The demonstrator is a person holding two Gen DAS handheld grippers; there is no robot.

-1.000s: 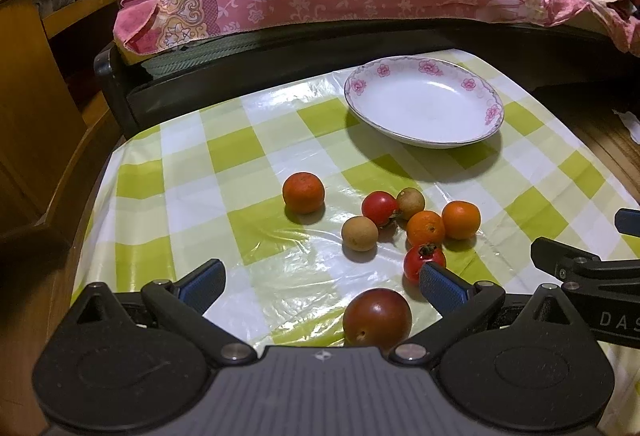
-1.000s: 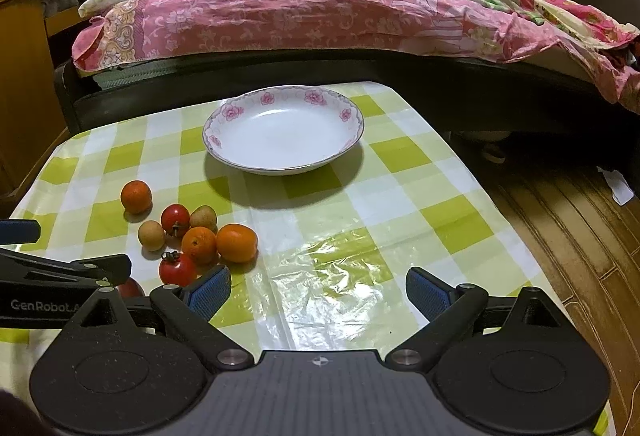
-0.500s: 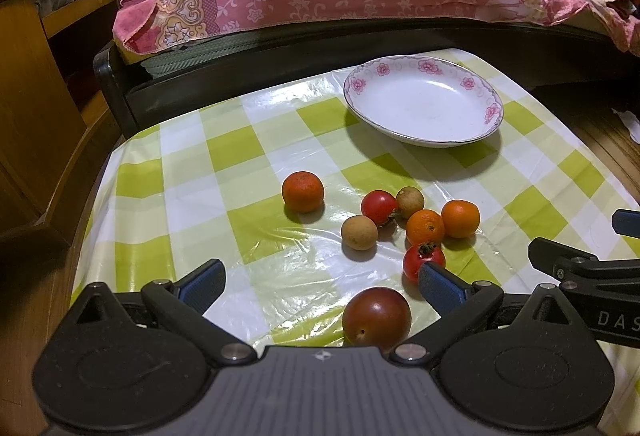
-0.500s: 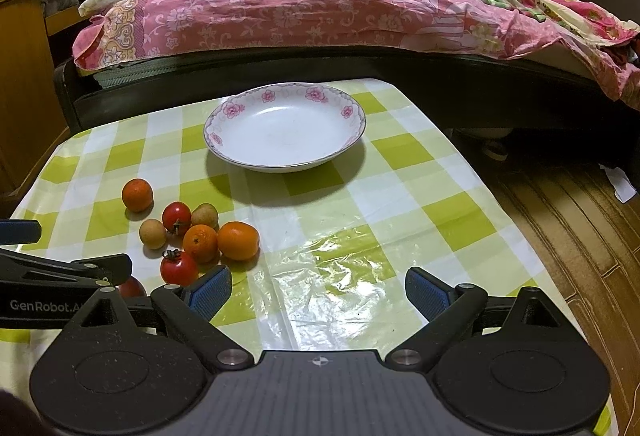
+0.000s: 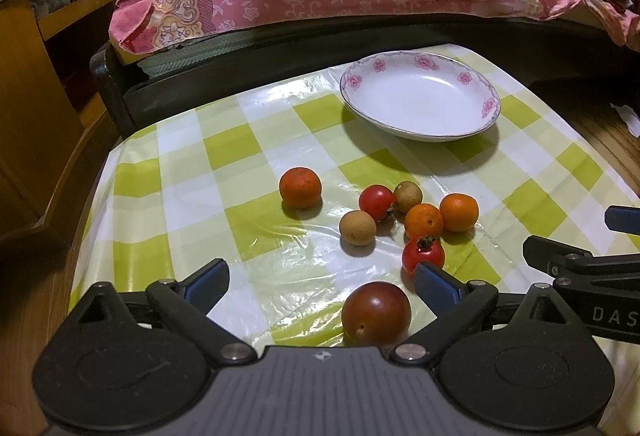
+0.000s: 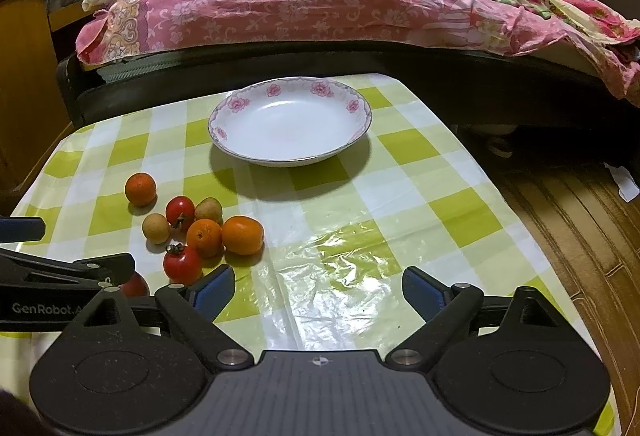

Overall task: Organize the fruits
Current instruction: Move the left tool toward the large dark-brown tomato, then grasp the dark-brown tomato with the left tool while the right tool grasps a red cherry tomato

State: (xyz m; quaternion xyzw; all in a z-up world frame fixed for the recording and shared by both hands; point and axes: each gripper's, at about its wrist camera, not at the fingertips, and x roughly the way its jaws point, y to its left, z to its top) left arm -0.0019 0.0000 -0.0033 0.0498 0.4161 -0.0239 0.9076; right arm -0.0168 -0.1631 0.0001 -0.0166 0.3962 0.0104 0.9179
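Eight fruits lie on my bench (image 5: 248, 139) in the left wrist view — the dark tomato (image 5: 376, 312) sits nearest, between the wide-spread fingers of my left gripper (image 5: 322, 280), untouched. The plate (image 5: 420, 97) stands beyond. In the right wrist view, my right gripper (image 6: 318, 288) is wide, its jaws closing over bare cloth; the fruit cluster (image 6: 200, 226) lies left.

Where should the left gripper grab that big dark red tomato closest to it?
Grip the big dark red tomato across its round middle, coming straight down and forward. It already sits between the open left gripper fingers, apart from the other fruit, so both sides look free.
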